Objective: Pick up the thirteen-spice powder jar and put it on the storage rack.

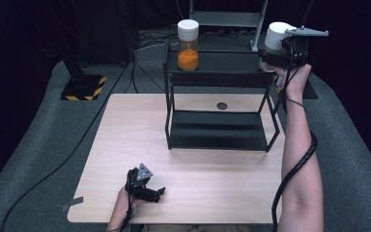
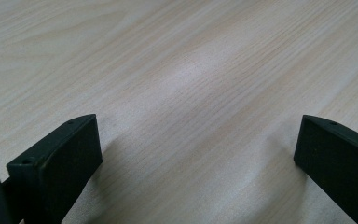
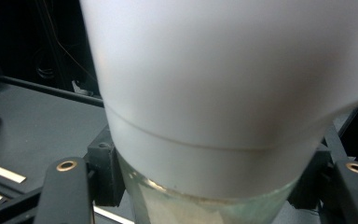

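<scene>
My right gripper [image 1: 290, 50] is shut on a glass jar with a white lid [image 1: 277, 35], held at the right end of the black rack's top shelf [image 1: 222, 62]. In the right gripper view the jar's white lid [image 3: 223, 70] looms close, and the black pads [image 3: 103, 172] press on the glass just under it. A second white-lidded jar [image 1: 188, 45], with orange powder inside, stands on the left part of the top shelf. My left gripper [image 1: 158, 192] rests on the wooden table [image 1: 125, 145] near its front edge, open with nothing between its fingers [image 2: 60, 163].
The black two-level rack has a lower shelf [image 1: 216, 131] with nothing on it. A small dark round hole [image 1: 221, 106] sits in the table behind the rack. A stand base with yellow-black stripes [image 1: 83, 88] and cables lie on the grey floor at the back left.
</scene>
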Demonstrator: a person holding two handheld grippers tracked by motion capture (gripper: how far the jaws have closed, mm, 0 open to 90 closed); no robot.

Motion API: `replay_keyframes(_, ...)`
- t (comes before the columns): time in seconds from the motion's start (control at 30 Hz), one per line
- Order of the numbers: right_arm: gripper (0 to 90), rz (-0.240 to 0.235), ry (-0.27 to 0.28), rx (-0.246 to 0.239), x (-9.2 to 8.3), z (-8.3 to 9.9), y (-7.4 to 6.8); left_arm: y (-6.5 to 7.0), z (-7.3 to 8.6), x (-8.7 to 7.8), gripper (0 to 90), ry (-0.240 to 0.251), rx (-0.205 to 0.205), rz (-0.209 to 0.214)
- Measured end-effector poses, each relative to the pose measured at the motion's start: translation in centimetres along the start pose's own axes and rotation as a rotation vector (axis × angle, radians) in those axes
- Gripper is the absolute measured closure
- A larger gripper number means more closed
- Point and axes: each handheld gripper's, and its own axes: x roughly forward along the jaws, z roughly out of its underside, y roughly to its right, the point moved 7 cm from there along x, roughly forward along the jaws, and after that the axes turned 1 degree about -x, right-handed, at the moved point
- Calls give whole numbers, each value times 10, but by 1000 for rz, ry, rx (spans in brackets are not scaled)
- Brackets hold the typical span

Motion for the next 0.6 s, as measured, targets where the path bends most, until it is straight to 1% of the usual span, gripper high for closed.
replay_keyframes(0.07,303,-5,-1,4,3,0,1,0,0,0,0,0,-1,0)
replay_keyframes(0.2,303,-3,-21,-9,7,-1,0,0,0,0,1,0,0,0)
replay_keyframes(0.33,303,-4,-32,-11,10,-1,0,0,0,0,0,0,0,0)
replay_keyframes(0.47,303,-9,-44,-8,13,-1,0,0,0,0,0,1,0,0)
replay_keyframes(0.53,303,-13,-41,5,15,0,0,0,0,0,0,0,0,0)
replay_keyframes(0.6,303,-14,-37,7,16,0,0,0,0,0,0,1,0,0)
